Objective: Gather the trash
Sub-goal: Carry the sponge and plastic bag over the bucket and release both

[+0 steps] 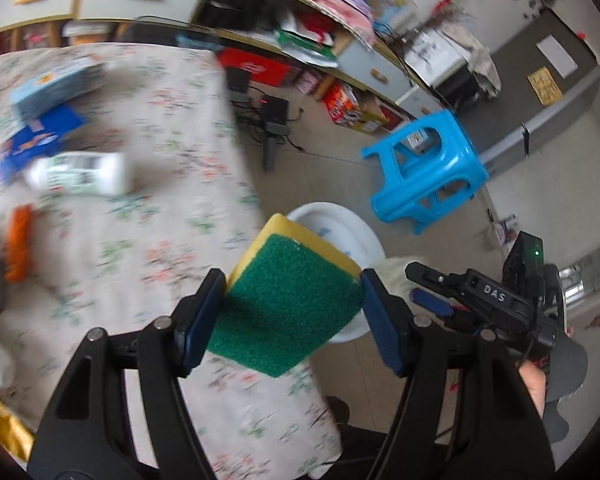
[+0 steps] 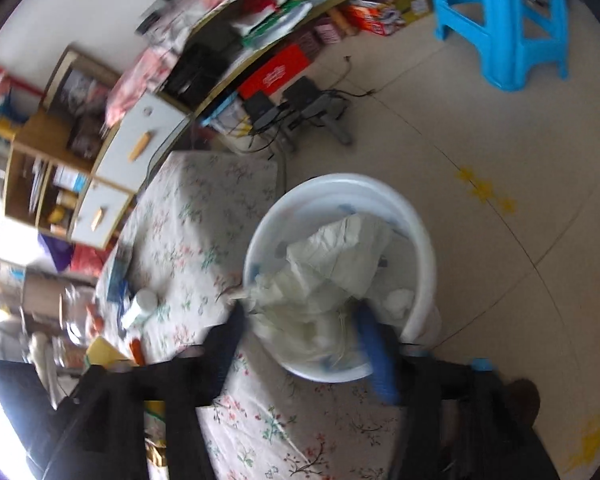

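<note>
The left gripper [image 1: 294, 300] has its jaws pinching a green-and-yellow sponge [image 1: 288, 304] at the bench [image 1: 172, 208] edge, just beside the white bin [image 2: 420, 240]. The right gripper [image 2: 300, 336] hangs over the bin — jaws clamping crumpled white paper [image 2: 340, 256]. Open floor [image 2: 500, 152] lies beyond, toward a blue stool [image 1: 424, 168].

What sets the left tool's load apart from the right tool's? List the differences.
The left tool is shut on a sponge, a firm green-and-yellow block; the right tool grips a crumpled white bag, soft and shapeless. The sponge hangs over the table edge, short of the white bin; the bag is already inside the bin. Both are pinched between blue pads.
</note>
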Available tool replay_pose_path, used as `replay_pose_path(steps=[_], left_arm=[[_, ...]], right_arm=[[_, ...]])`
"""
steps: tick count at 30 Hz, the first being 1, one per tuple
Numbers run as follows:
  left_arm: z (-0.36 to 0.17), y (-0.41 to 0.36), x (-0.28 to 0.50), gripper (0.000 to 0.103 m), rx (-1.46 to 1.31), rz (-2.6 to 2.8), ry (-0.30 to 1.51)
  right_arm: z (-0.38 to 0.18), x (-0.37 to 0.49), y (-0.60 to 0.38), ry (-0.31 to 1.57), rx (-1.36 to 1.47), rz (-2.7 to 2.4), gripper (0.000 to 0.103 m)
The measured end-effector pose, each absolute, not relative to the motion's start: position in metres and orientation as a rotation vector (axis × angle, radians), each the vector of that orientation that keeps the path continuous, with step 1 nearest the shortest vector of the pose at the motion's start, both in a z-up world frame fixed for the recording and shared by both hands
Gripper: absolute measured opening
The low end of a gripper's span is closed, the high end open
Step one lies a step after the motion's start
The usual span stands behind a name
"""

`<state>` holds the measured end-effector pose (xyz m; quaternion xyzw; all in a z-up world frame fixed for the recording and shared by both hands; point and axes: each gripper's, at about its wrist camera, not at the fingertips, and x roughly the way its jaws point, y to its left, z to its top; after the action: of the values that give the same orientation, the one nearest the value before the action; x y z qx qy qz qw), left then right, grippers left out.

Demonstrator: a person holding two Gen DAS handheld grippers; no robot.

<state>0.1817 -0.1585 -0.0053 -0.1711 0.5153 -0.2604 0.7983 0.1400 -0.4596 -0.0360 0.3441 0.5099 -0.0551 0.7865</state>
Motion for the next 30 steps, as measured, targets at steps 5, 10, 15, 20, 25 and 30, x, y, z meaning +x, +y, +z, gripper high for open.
replay_pose_path(steps=[5, 10, 15, 20, 25, 30], left_arm=[[-0.01, -0.2, 0.191, 0.069, -0.333, -0.606, 1.104], [-0.019, -0.23, 0.198, 0.07, -0.3, -0.63, 1.104], [-0.029, -0.245, 0.202, 0.07, -0.271, -0.638, 1.108], [-0.04, -0.252, 0.208, 0.093, -0.241, -0.625, 1.155], [-0.039, -0.241, 0.203, 0.096, -0.169, -0.566, 1.149], [-0.026, -0.212, 0.192, 0.099, -0.131, -0.527, 1.092]], right_arm=[[-0.027, 0.124, -0.49, 1.07, 0.754, -0.178, 0.07], [-0.021, 0.107, -0.509, 1.056, 0.743, -0.202, 0.07], [-0.018, 0.09, -0.519, 1.049, 0.717, -0.22, 0.07], [-0.013, 0.079, -0.525, 1.043, 0.671, -0.23, 0.07], [-0.009, 0.08, -0.521, 1.033, 0.65, -0.226, 0.07], [-0.006, 0.085, -0.511, 1.035, 0.638, -0.199, 0.07]])
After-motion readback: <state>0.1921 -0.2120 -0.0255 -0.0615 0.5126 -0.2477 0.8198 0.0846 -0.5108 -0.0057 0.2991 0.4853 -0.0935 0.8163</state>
